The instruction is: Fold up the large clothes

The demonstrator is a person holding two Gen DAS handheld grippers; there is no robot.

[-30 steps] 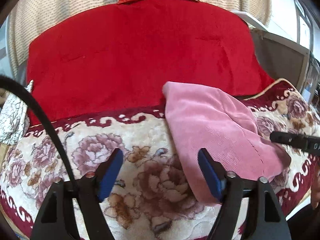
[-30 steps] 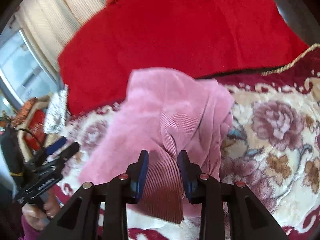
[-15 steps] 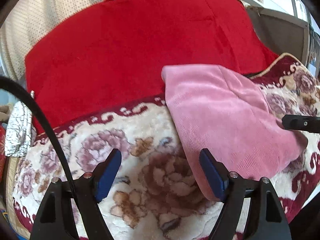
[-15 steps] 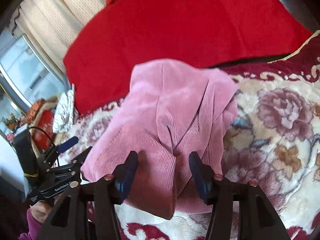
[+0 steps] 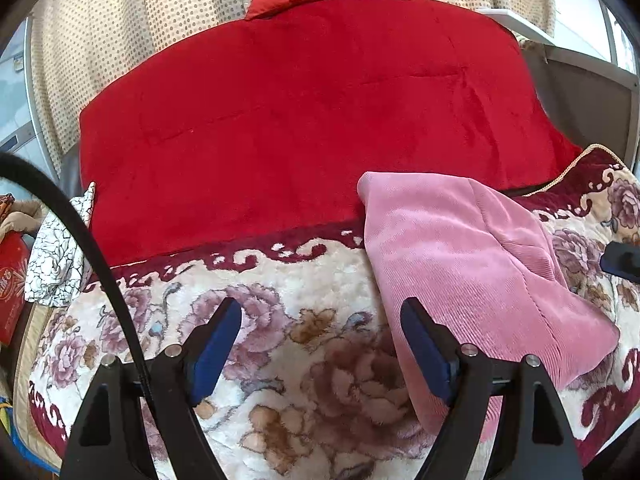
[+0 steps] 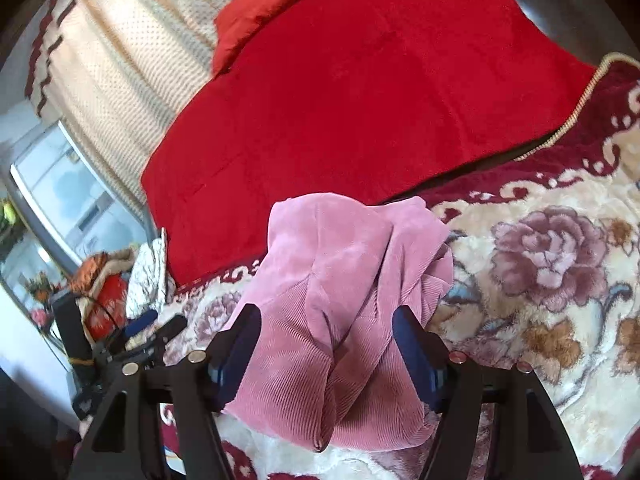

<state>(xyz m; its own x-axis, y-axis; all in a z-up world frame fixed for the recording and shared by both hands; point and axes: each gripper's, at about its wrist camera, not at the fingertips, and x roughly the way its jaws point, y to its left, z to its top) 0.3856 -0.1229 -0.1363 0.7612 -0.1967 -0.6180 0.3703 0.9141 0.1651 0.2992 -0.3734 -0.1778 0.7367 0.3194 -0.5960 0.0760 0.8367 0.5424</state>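
1. We see a pink corduroy garment [image 5: 460,248], finely ribbed.
2. It is folded into a thick bundle with a seam running along one panel.
3. It lies on the floral blanket [image 5: 312,280], its far edge touching the red quilt [image 5: 300,120].

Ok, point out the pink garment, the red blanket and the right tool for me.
pink garment [image 6: 344,280], right wrist view, on its upper folded panel.
red blanket [image 5: 304,120], left wrist view, on its flat middle.
right tool [image 6: 326,356], right wrist view, midway between its blue fingertips.
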